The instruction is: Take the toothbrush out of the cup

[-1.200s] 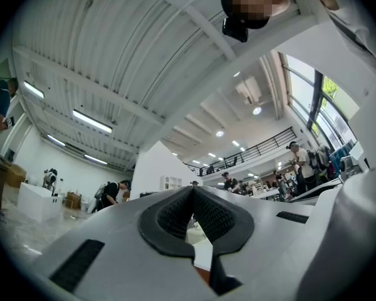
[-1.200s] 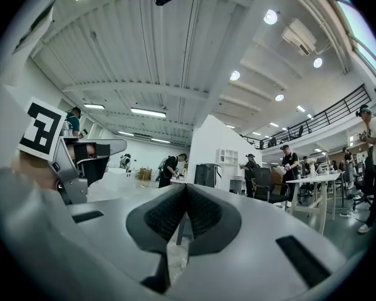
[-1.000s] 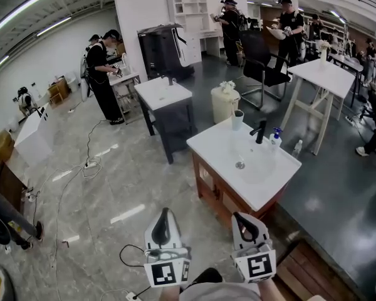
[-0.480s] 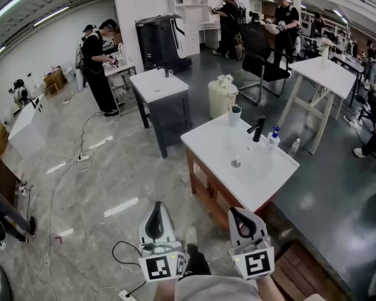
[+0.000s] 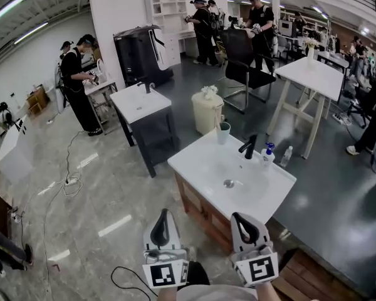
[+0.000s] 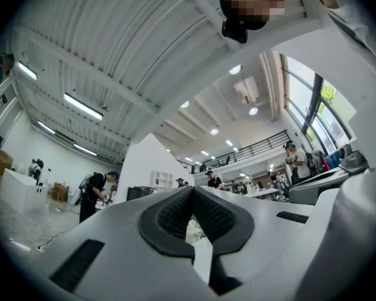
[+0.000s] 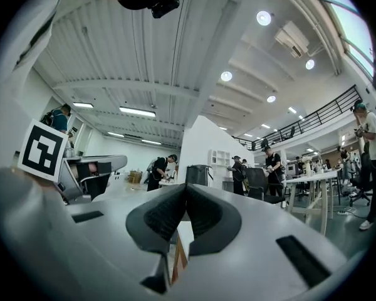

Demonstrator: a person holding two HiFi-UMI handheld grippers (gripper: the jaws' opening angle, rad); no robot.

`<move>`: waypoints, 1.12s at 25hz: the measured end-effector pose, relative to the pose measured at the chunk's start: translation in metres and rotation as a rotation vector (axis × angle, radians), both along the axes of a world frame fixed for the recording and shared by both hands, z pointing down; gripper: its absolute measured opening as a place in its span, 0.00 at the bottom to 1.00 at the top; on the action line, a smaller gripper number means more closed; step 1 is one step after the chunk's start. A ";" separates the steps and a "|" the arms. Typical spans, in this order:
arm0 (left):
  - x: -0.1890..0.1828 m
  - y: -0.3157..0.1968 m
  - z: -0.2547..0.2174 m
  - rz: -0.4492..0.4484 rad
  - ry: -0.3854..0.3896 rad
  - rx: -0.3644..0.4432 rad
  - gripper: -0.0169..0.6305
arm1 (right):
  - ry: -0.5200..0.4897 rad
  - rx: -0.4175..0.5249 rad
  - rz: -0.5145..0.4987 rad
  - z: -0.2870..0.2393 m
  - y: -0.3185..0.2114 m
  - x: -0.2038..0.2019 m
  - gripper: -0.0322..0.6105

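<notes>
- White glazed counter (image 5: 197, 162) with a sunken basin fills the middle of the head view. A black tap (image 5: 247, 147) stands at its far edge, right of centre.
- Grey-and-white left gripper (image 5: 163, 213) and right gripper (image 5: 237, 216) sit at the bottom centre of the head view, well apart from the counter's far edge. Each gripper's jaws are pressed together with nothing between them.
- Pale green cup (image 5: 223, 132) stands upright on the counter's far corner, just above centre of the frame and left of the tap. It looks light and smooth, so it will probably slide or tip if dragged sideways.
- The toothbrush is too small to make out here, and presumably stands inside that cup. I judge it light, stiff and thin, with a slick plastic handle. The best hold is likely a pinch across the handle just above the rim, then a straight lift, perhaps with the other gripper steadying the cup.
</notes>
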State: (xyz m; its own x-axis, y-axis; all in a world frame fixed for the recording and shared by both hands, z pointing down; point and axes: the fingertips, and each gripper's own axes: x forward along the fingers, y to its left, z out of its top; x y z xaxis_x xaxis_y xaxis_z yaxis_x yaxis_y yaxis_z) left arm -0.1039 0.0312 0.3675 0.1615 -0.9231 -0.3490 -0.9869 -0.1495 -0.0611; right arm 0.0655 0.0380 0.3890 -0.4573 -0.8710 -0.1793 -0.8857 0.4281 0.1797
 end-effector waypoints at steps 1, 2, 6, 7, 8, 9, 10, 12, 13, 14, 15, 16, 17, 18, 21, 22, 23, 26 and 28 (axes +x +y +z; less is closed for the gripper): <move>-0.001 -0.013 0.000 0.010 -0.002 0.000 0.05 | -0.007 0.008 -0.001 -0.003 -0.011 -0.005 0.07; -0.003 -0.028 0.000 0.022 0.002 -0.003 0.05 | -0.010 0.020 -0.003 -0.007 -0.024 -0.011 0.07; -0.016 -0.097 -0.011 0.072 0.034 -0.011 0.05 | -0.014 0.064 0.001 -0.026 -0.086 -0.037 0.07; -0.020 -0.116 -0.016 0.082 0.029 -0.004 0.05 | -0.016 0.070 0.003 -0.031 -0.104 -0.044 0.07; -0.024 -0.136 -0.021 0.094 0.030 -0.001 0.05 | -0.019 0.072 0.006 -0.035 -0.123 -0.050 0.07; -0.026 -0.154 -0.026 0.108 0.031 0.001 0.05 | -0.022 0.070 0.009 -0.038 -0.142 -0.056 0.07; -0.029 -0.172 -0.029 0.124 0.031 0.003 0.05 | -0.022 0.065 0.013 -0.039 -0.161 -0.061 0.07; -0.033 -0.205 -0.032 0.156 0.038 -0.001 0.05 | -0.008 0.052 0.024 -0.039 -0.196 -0.072 0.07; -0.037 -0.220 -0.034 0.169 0.034 0.000 0.05 | 0.005 0.047 0.029 -0.040 -0.212 -0.078 0.07; -0.041 -0.234 -0.036 0.181 0.034 0.001 0.05 | 0.017 0.046 0.034 -0.043 -0.226 -0.085 0.07; -0.044 -0.248 -0.038 0.190 0.048 -0.004 0.05 | 0.026 0.051 0.038 -0.047 -0.239 -0.091 0.07; -0.048 -0.260 -0.039 0.196 0.065 -0.010 0.05 | 0.028 0.059 0.042 -0.052 -0.250 -0.097 0.07; -0.051 -0.271 -0.039 0.198 0.074 -0.012 0.05 | 0.027 0.069 0.041 -0.056 -0.258 -0.103 0.07; -0.053 -0.281 -0.038 0.197 0.070 -0.011 0.05 | 0.030 0.077 0.035 -0.059 -0.265 -0.109 0.07; -0.057 -0.304 -0.029 0.198 0.050 -0.019 0.05 | 0.078 0.093 -0.008 -0.055 -0.283 -0.121 0.07; -0.059 -0.310 -0.025 0.197 0.054 -0.030 0.05 | 0.098 0.080 -0.008 -0.049 -0.291 -0.123 0.07; -0.061 -0.316 -0.023 0.192 0.058 -0.040 0.05 | 0.109 0.060 -0.001 -0.043 -0.300 -0.122 0.07; -0.066 -0.329 -0.023 0.165 0.063 -0.059 0.05 | 0.086 0.022 0.007 -0.040 -0.318 -0.117 0.07; -0.063 -0.333 -0.025 0.148 0.072 -0.079 0.05 | 0.065 0.025 -0.002 -0.045 -0.324 -0.113 0.07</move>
